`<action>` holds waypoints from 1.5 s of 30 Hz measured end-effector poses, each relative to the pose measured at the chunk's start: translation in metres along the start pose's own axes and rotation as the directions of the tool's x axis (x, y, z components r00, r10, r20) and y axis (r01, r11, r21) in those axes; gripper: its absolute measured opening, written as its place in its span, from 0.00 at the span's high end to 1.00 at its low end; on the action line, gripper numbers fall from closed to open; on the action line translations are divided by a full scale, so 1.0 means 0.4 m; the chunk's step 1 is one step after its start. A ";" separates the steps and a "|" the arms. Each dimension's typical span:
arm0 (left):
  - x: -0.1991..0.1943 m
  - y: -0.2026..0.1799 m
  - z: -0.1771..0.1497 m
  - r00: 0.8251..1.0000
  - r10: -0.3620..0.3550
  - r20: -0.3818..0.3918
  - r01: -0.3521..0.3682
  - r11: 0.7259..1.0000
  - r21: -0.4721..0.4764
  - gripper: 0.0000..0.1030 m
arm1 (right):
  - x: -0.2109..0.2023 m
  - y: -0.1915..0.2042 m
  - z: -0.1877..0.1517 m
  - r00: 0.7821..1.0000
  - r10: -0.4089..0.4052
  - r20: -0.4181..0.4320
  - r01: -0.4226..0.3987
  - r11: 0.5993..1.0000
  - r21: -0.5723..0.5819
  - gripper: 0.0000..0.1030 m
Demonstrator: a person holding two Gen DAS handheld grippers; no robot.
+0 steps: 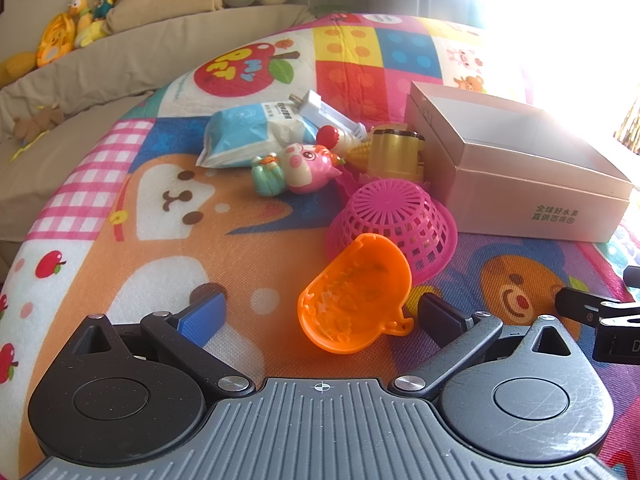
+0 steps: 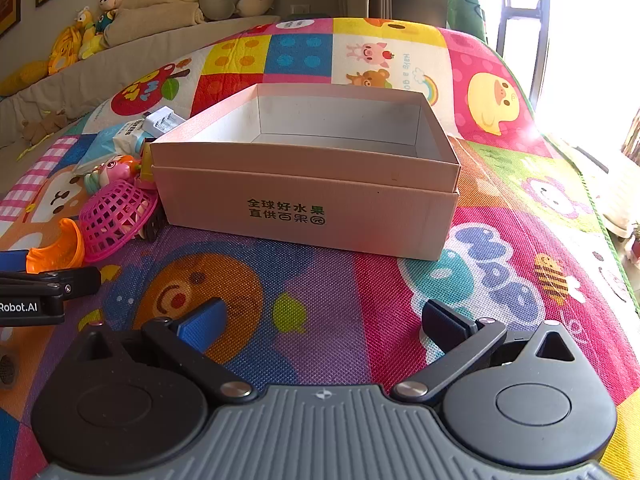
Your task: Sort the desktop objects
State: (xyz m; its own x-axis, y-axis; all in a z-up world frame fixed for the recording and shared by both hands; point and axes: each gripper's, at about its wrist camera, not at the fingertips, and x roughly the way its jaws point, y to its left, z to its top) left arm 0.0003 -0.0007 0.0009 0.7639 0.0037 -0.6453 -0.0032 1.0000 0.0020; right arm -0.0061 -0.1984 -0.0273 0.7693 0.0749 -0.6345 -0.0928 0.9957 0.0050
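Observation:
An orange plastic scoop-like toy [image 1: 354, 296] lies on its side on the colourful play mat, between the wide-apart fingers of my left gripper [image 1: 324, 314], which is open and not touching it. Behind it a pink mesh basket [image 1: 394, 224] lies upturned. Further back sit a pink pig toy [image 1: 298, 168], a blue-white wipes pack [image 1: 248, 136], a white charger [image 1: 320, 110], a toy corn [image 1: 360, 152] and a gold toy [image 1: 396, 152]. The cardboard box [image 2: 308, 208] stands with nothing visible inside, ahead of my right gripper [image 2: 324, 320], which is open over bare mat.
The play mat [image 2: 320, 280] covers the whole work area. A beige sofa edge with plush toys [image 1: 80, 24] and cushions runs along the back left. Bright window light washes out the right side. The other gripper's black tip [image 1: 592, 312] shows at the right edge of the left wrist view.

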 end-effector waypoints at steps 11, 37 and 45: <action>0.000 0.000 0.000 1.000 0.001 0.000 -0.001 1.000 0.000 0.00 | 0.001 0.000 0.000 1.000 0.000 0.000 0.000 1.000 0.000 0.00; 0.002 -0.001 0.001 1.000 0.002 0.000 -0.002 1.000 -0.001 0.00 | 0.000 0.002 0.000 1.000 0.000 0.000 0.000 1.000 0.000 0.00; 0.002 0.000 0.001 1.000 0.002 -0.001 -0.002 1.000 -0.001 0.00 | -0.011 -0.001 0.007 0.997 0.038 -0.061 -0.038 0.999 -0.013 0.00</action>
State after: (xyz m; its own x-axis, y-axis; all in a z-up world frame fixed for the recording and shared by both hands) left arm 0.0010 -0.0008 0.0007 0.7630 0.0053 -0.6464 -0.0050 1.0000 0.0024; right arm -0.0076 -0.1990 -0.0223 0.7253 0.1087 -0.6798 -0.1308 0.9912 0.0190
